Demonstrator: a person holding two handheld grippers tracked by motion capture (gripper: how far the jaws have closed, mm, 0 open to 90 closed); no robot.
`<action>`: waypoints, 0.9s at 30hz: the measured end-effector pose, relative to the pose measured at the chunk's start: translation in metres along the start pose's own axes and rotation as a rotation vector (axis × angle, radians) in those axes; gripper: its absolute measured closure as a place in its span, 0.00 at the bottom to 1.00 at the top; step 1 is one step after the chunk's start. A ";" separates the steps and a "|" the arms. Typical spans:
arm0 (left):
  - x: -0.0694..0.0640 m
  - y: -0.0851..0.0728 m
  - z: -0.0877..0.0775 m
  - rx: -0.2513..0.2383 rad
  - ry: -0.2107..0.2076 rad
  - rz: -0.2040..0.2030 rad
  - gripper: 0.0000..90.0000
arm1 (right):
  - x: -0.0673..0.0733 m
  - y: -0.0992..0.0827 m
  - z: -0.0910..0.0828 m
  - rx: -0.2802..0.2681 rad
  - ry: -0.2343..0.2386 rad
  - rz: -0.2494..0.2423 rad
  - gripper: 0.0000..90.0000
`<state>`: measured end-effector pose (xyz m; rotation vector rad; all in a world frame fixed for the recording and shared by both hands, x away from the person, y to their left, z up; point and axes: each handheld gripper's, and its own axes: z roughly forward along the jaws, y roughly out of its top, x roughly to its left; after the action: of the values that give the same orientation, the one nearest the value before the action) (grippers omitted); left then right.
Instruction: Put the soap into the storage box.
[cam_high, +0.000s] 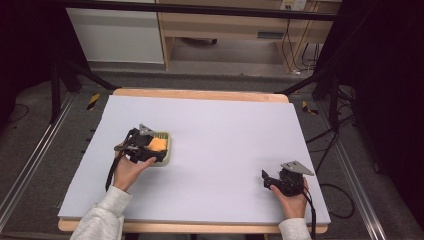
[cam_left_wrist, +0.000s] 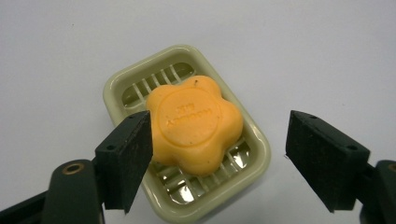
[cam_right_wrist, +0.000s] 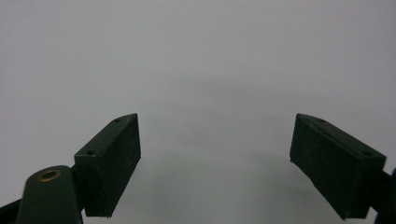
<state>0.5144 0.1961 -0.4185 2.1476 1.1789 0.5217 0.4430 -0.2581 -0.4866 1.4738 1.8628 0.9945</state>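
soap (cam_left_wrist: 194, 125) in dish (cam_left_wrist: 116, 88), left tool (cam_left_wrist: 219, 158) parted; high view: right tool (cam_high: 272, 181) apart

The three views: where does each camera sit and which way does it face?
High view: above the person's side, looking forward and down on the table; forearms, left gripper, right gripper.
Left gripper view: between its open jaws, down at the orange soap in the green dish.
Right gripper view: between open jaws, at bare table.
Shared: high and left gripper views both show soap and dish.
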 end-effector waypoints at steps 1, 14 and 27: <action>0.000 -0.002 -0.001 -0.006 -0.002 0.001 0.25 | 0.000 0.000 0.000 0.001 0.001 0.000 0.18; -0.001 -0.041 -0.018 -0.097 -0.001 -0.022 0.25 | 0.000 0.000 0.000 0.000 -0.001 0.000 0.18; 0.019 -0.078 -0.028 -0.161 0.042 -0.109 0.26 | 0.000 0.000 -0.001 -0.005 -0.003 0.003 0.18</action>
<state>0.4600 0.2530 -0.4505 1.9341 1.2261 0.5942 0.4423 -0.2586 -0.4865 1.4750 1.8554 0.9975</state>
